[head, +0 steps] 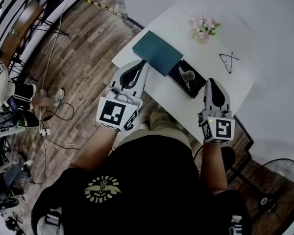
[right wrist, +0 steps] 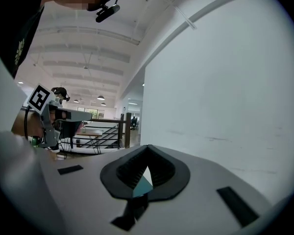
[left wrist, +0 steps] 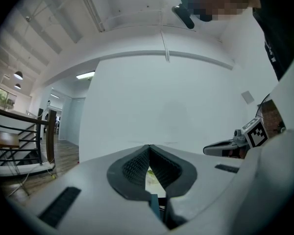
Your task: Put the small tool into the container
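On the white table point(head: 220, 84) lies a black open container point(head: 200, 85), with its teal lid point(head: 158, 53) resting over its far left end. A small silvery tool point(head: 187, 76) lies inside the container. My left gripper point(head: 143, 62) hangs above the table's near left edge, just left of the lid; its jaws meet at the tips with nothing between them point(left wrist: 149, 147). My right gripper point(head: 210, 81) is held just right of the container, shut and empty point(right wrist: 148, 147). Both gripper views look level at a white wall.
A pink flower bunch point(head: 203, 28) and a pair of glasses point(head: 229, 61) lie on the far side of the table. A floor fan point(head: 279, 180) stands at the lower right. Cables point(head: 59, 126) and a seated person point(head: 2, 89) are on the wooden floor at left.
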